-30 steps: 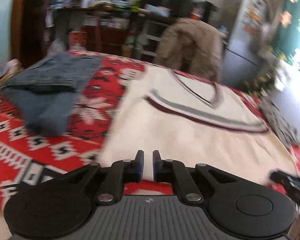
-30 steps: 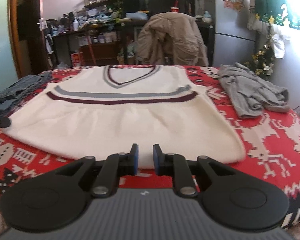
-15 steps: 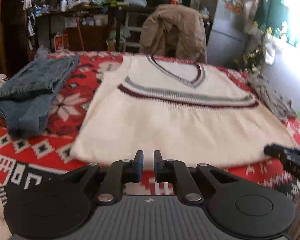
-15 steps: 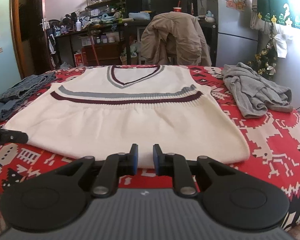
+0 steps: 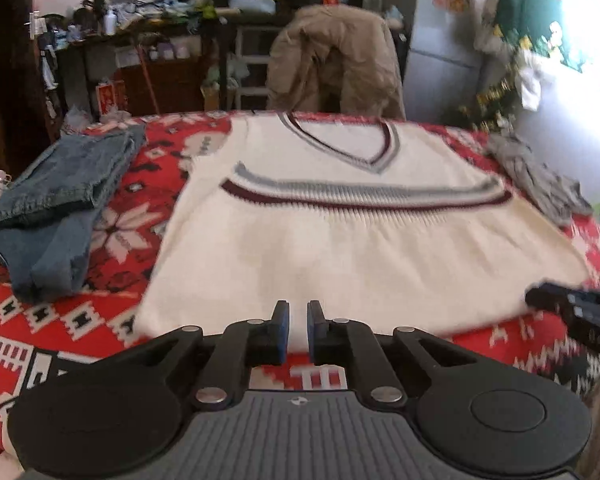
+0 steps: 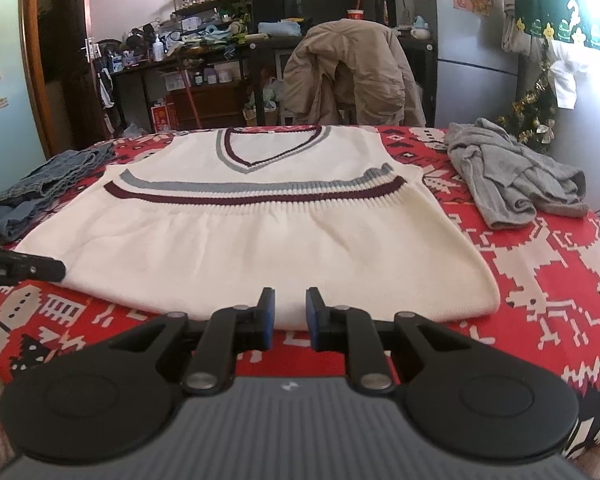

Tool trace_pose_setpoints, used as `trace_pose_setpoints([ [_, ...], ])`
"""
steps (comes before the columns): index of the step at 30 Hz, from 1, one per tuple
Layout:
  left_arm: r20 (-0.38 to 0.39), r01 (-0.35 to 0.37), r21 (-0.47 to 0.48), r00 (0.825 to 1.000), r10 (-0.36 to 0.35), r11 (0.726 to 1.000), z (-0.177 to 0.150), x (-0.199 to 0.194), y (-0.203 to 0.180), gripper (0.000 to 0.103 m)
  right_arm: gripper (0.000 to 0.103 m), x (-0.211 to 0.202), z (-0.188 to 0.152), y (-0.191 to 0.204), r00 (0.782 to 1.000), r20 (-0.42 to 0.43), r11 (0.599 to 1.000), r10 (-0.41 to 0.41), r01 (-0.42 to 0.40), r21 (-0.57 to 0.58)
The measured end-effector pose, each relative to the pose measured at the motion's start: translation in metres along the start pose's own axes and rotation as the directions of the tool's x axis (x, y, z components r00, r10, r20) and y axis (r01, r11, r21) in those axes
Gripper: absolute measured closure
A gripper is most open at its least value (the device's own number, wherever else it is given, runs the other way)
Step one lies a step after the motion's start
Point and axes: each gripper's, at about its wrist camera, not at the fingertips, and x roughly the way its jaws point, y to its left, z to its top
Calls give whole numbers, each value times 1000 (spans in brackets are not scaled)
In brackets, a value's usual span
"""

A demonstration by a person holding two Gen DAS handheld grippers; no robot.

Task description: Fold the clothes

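The left gripper (image 5: 297, 326) and right gripper (image 6: 290, 318) hovered at six o'clock of the cream vest (image 6: 256, 236), jaws slightly apart, empty. Pinching only its top layer could have dragged the hem askew.

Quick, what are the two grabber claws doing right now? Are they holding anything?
Left gripper: open a little, holding nothing, at the near hem of the cream vest.
Right gripper: open a little, holding nothing, at the same hem.

No legible text anywhere — fridge (image 6: 472, 20) stickers and shelf (image 6: 204, 4) labels too blurred.
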Motion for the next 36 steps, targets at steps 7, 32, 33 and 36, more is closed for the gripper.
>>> trace_pose_setpoints([
  [7, -54, -4, -8, 999, 3, 1000, 6, 21, 6, 95, 84, -2, 4, 4, 1000, 8, 1000, 4, -4, -15],
  [32, -2, 59, 89, 998, -59, 994, -26, -10, -14, 95, 79, -13, -7, 3, 1000, 12, 999, 24, -25, 28],
  [33, 17, 36, 71, 999, -37, 997, -25, -12, -8, 95, 79, -13, -8, 3, 1000, 12, 999, 28, -28, 25],
  [36, 26, -24, -17, 999, 24, 1000, -15, -8, 15, 95, 79, -14, -9, 3, 999, 6, 999, 32, -32, 18],
])
